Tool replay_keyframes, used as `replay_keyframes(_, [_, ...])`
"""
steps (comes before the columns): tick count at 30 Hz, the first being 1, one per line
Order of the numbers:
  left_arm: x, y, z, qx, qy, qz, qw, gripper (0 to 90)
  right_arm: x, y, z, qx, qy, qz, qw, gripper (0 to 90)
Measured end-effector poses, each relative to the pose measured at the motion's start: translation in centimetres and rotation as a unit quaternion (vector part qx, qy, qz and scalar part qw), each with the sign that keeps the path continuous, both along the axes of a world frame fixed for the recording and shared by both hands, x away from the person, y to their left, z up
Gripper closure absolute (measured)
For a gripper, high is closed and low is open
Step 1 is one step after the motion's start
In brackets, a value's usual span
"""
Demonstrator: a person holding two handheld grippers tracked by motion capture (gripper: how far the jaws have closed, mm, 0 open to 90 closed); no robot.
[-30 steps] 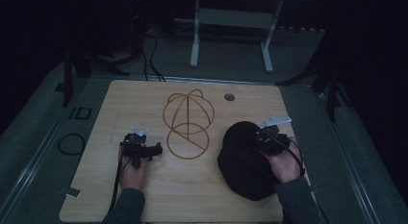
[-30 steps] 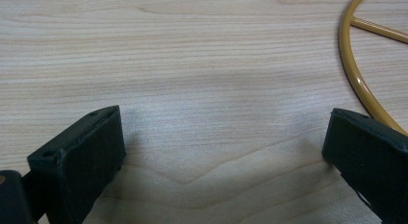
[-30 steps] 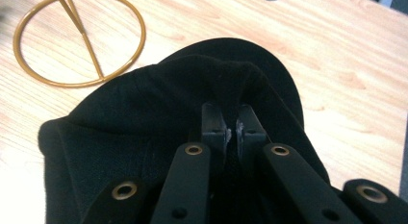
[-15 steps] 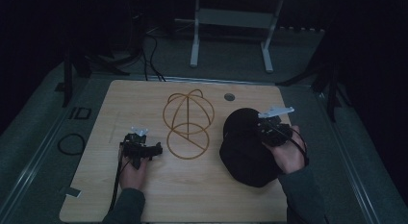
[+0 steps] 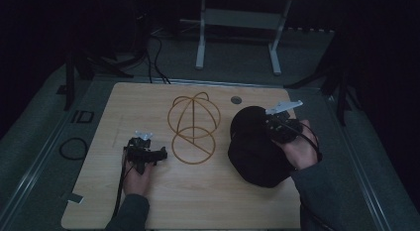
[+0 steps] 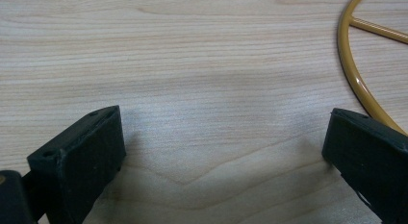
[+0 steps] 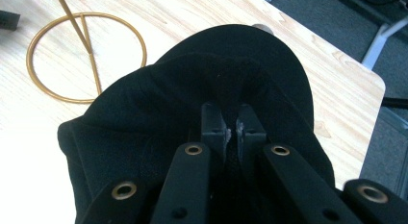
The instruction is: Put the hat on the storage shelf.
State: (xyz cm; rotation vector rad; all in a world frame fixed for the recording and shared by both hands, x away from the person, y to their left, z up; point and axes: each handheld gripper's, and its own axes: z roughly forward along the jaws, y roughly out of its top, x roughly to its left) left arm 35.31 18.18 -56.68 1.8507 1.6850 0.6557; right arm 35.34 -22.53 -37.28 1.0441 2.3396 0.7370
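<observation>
A black cap (image 5: 255, 144) lies on the right half of the wooden table (image 5: 208, 201). My right gripper (image 5: 275, 126) is shut on the cap's fabric (image 7: 192, 84), its jaws pinching a fold near the brim. A gold wire hat stand (image 5: 193, 127) stands at the table's middle, its ring base (image 7: 86, 56) flat on the wood. My left gripper (image 5: 157, 154) rests low on the table just left of that ring (image 6: 358, 75), open, with bare wood between its fingertips (image 6: 82, 152).
A small round grommet (image 5: 236, 99) sits in the table behind the cap. A metal frame with legs (image 5: 237, 37) stands on the floor beyond the far edge. Cables (image 5: 74, 147) lie on the floor at the left.
My right gripper and hand have shifted up and to the right with the cap's fabric, lifting that side a little. The left gripper has stayed put.
</observation>
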Motion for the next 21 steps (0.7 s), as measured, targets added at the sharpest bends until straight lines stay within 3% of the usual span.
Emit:
replay_keyframes(11, [0.0,0.0,0.0,0.000,0.000,0.000,1.0000,0.7,1.0,0.0,1.4,-0.005,0.006,0.028,0.9996,85.7])
replay_keyframes(21, [0.0,0.0,0.0,-0.002,-0.001,0.001,1.0000,0.7,1.8,-0.3,1.8,0.001,0.005,0.053,0.9986,85.7])
